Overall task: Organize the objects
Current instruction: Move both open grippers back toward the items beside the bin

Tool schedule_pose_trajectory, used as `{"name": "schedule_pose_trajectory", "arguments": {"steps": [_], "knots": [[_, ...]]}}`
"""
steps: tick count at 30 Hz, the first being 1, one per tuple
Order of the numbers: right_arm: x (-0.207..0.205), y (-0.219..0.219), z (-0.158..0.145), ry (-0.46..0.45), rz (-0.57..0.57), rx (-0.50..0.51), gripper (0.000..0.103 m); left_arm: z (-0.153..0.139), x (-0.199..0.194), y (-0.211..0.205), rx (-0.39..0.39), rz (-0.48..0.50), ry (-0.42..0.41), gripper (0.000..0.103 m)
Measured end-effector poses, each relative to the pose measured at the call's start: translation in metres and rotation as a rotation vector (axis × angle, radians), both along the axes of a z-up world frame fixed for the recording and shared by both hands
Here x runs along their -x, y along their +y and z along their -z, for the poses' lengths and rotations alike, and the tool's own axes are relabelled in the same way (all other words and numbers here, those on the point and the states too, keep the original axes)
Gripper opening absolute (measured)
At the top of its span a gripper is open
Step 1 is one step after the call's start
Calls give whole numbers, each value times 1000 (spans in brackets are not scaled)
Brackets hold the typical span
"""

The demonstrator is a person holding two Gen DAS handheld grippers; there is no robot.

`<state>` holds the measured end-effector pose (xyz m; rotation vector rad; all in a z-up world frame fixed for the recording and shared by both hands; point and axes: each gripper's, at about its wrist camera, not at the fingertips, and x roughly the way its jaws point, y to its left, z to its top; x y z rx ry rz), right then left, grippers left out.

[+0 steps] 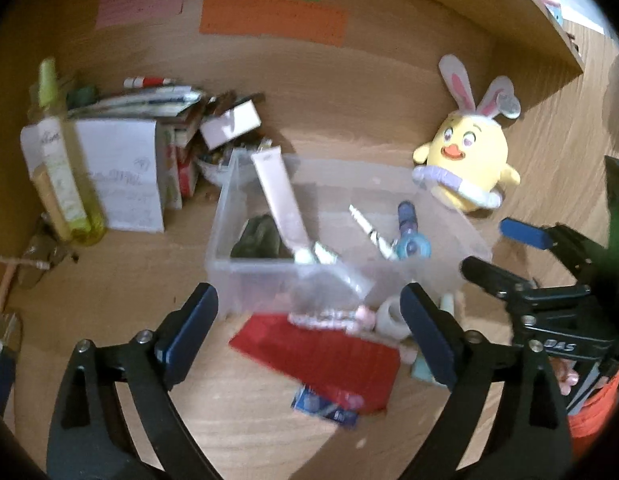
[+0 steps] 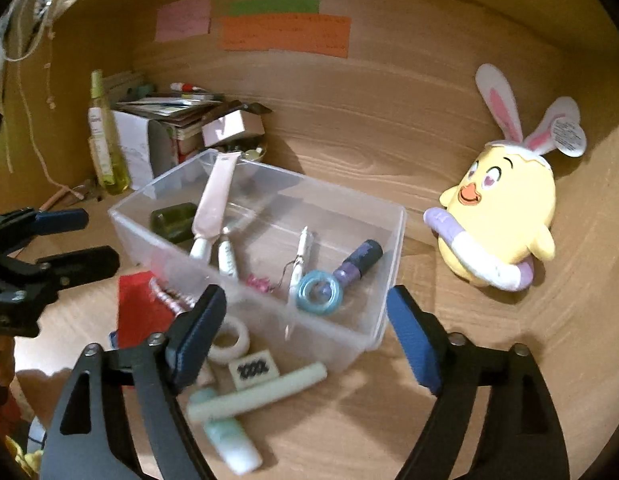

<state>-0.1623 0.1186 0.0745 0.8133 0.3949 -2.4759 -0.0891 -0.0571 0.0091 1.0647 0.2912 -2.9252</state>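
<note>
my left gripper (image 1: 309, 336) and right gripper (image 2: 307, 336) both gape wide, holding nothing, hovering just short of the clear bin (image 2: 391, 216). in the bin: pink tube (image 2: 213, 200), blue ring (image 2: 319, 292), purple bottle (image 2: 359, 262). in front of the bin: green tube (image 2: 257, 394), tape roll (image 2: 229, 340), red pouch (image 1: 329, 364).

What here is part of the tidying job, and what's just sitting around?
Part of the job:
clear bin
pink tube inside it
blue ring inside it
green stick on the desk
tape roll on the desk
red card

Just lying about, likely:
chick plush
yellow bottle
sticky notes
</note>
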Motion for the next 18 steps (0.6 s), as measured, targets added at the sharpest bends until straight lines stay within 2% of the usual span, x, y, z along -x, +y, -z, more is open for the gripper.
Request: {"name": "schedule_pose_trajectory", "arguments": {"steps": [4, 8, 14, 18], "knots": [[-16, 2, 12, -28, -13, 15, 82, 15, -12, 5, -15, 15, -46, 94], [-24, -1, 31, -93, -30, 27, 82, 32, -24, 17, 2, 43, -89, 94], [-20, -8, 63, -191, -40, -15, 82, 53, -36, 26, 18, 76, -163, 93], [-16, 6, 70, -235, -22, -11, 82, 61, -35, 30, 47, 84, -198, 94]]}}
